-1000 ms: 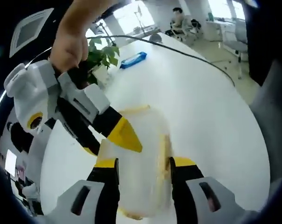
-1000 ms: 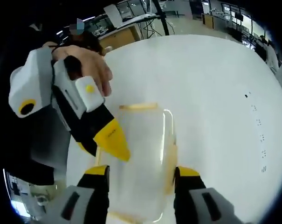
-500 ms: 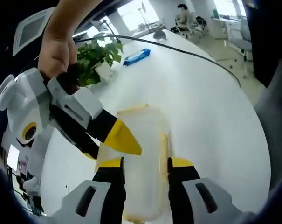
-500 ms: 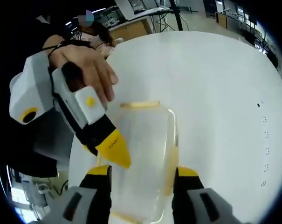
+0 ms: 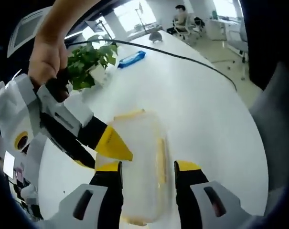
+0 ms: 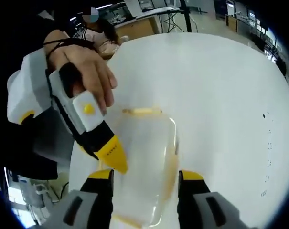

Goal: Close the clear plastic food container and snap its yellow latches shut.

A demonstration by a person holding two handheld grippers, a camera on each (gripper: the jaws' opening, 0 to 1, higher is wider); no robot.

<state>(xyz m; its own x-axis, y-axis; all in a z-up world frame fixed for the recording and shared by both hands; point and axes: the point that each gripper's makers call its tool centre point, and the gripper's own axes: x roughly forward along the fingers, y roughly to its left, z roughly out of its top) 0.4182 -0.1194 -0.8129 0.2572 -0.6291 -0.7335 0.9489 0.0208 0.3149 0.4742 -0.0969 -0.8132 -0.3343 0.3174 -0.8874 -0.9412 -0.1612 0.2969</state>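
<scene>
Clear container (image 5: pixel 137 167) on white worktop (image 5: pixel 201 105), lid seemingly down; both grippers' fingers open astride it, holding nothing; latches (image 5: pixel 160 160) likely next.

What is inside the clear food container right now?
Nothing I can make out: through the clear container only the white table shows. The near end is hidden between the right claw tips, and the left claw covers one edge.

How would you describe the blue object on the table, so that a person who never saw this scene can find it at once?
In the left gripper view, look to the far side of the white table, beyond the clear food container. Next to the potted green plant lies a flat blue packet. It is the table's one blue thing, long and low, while the plant is leafy.
</scene>
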